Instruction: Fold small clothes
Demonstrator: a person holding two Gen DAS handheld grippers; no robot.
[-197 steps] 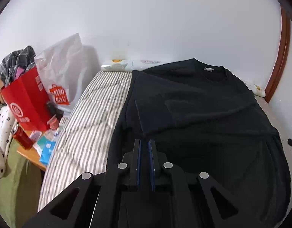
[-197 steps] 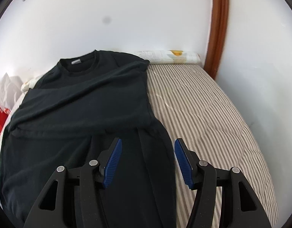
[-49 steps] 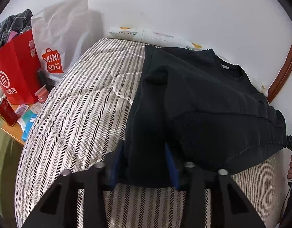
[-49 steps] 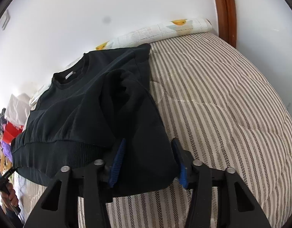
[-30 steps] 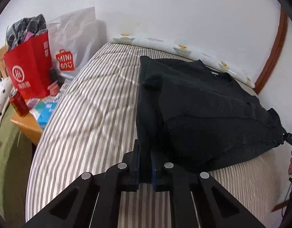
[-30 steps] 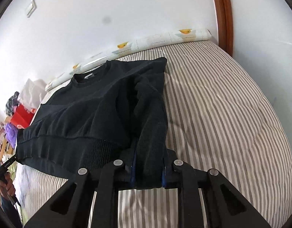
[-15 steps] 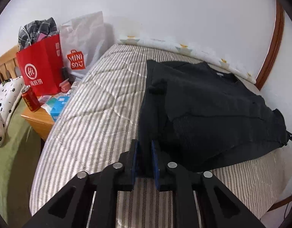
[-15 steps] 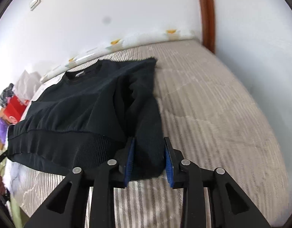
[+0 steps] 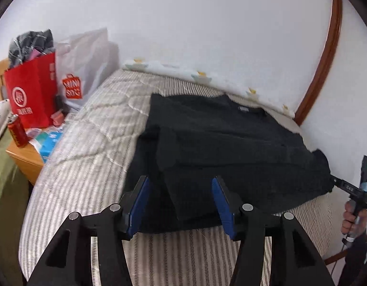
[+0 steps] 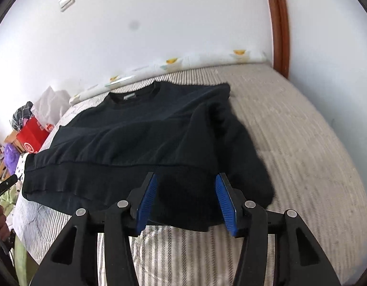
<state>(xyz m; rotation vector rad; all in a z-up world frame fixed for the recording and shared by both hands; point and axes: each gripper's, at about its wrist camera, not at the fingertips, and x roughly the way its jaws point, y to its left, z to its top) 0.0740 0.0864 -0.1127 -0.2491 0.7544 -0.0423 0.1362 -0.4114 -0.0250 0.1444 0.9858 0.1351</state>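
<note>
Both the left gripper (image 9: pixel 181 202) and right gripper (image 10: pixel 187 199) are opening, their pads off the black sweater (image 9: pixel 219 147); its hem nears the edge of the bed (image 9: pixel 88 157).

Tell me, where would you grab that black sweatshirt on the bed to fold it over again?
Probably the ribbed bottom hem of the black sweatshirt, at its two near corners, coming in low from the near edge of the striped bed. The hem lies flat and closest; both sleeves are already folded in. The left gripper and right gripper are opening, pads clear of cloth.

place: bedroom, probably at home | signs: striped mattress (image 9: pixel 92 143), shopping bags (image 9: pixel 30 95), wooden nightstand (image 9: pixel 26 162)
</note>
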